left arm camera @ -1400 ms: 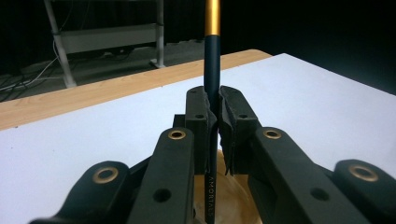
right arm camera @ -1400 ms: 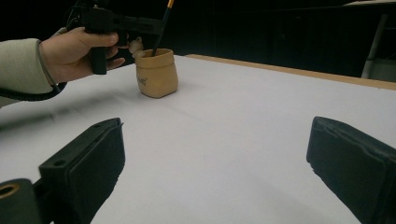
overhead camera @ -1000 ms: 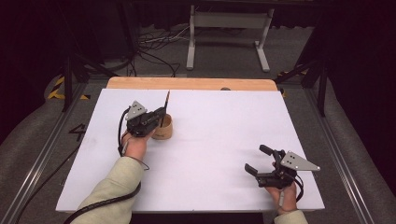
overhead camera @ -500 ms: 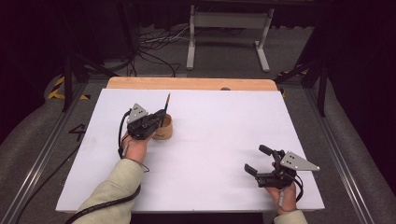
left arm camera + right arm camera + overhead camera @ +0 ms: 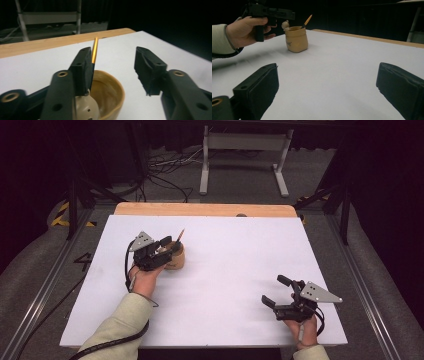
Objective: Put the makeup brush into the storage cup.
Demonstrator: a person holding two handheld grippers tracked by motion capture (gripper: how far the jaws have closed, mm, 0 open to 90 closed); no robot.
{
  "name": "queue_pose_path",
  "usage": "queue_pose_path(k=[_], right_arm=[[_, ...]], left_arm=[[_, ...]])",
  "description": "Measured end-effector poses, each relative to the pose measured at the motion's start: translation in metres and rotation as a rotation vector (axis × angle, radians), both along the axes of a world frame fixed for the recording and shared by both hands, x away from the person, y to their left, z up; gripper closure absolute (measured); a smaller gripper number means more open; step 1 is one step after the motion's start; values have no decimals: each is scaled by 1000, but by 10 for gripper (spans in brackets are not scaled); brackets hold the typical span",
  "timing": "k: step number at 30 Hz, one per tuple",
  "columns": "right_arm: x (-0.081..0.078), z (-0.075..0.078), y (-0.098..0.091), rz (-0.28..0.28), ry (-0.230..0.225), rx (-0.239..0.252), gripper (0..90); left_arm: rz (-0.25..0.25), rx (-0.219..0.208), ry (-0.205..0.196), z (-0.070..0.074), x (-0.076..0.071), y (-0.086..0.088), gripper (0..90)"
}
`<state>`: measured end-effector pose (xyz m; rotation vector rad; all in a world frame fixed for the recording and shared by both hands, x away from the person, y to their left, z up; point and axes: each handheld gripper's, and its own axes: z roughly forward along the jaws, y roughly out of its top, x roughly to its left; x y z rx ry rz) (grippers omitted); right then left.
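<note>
White table with a wooden strip along its far edge, in a dark room with a metal stand and cables on the floor beyond. Item: tan cup on the left half of the table, a pencil standing in it and leaning against its rim, tip up. Left gripper held over the cup, its jaws having just been opening, now parted with the pencil beside one jaw and unpressed; right gripper well apart from the cup, near the table's front right edge, jaws wide and holding nothing.
</note>
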<state>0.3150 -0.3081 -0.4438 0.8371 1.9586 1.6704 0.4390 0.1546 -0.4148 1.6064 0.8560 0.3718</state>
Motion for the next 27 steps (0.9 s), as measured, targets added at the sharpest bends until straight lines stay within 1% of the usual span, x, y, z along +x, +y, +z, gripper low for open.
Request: queue_pose_path(k=[2,4,6,7,9,11,12,15,16,17,20,26,27], right_arm=[[1,0,0,2,1,0,43],[1,1,1,3,1,1,43],[2,2,2,4,-2,-2,42],[2,3,2,5,-5,2,40],[2,5,3,5,-7,-1,35],[3,8,4,9,-15,-7,32],[3,11,4,11,-24,-18,29],[4,18,3,16,-46,-24,20],[5,19,2,16,-47,-25,18],[5,21,2,18,-43,-21,17],[8,24,0,29,-33,-17,12],[10,27,-1,37,-15,-27,2],[10,28,-1,38,-13,-28,1]], left_arm=[[-23,-39,18,3,-2,3,392],[-44,-60,14,6,-4,6,343],[-70,-75,14,10,-7,8,298],[-74,-78,13,11,-8,8,270],[-91,-75,-1,15,-13,9,240],[-110,-62,-26,20,-18,11,208],[-116,-56,-31,22,-21,11,191],[-130,-43,-57,28,-30,13,177],[-137,-38,-71,30,-33,14,170],[-142,-29,-76,31,-35,15,165],[-159,-23,-92,35,-43,19,142],[-183,-38,-97,37,-53,28,96],[-202,-31,-100,37,-54,30,85]])
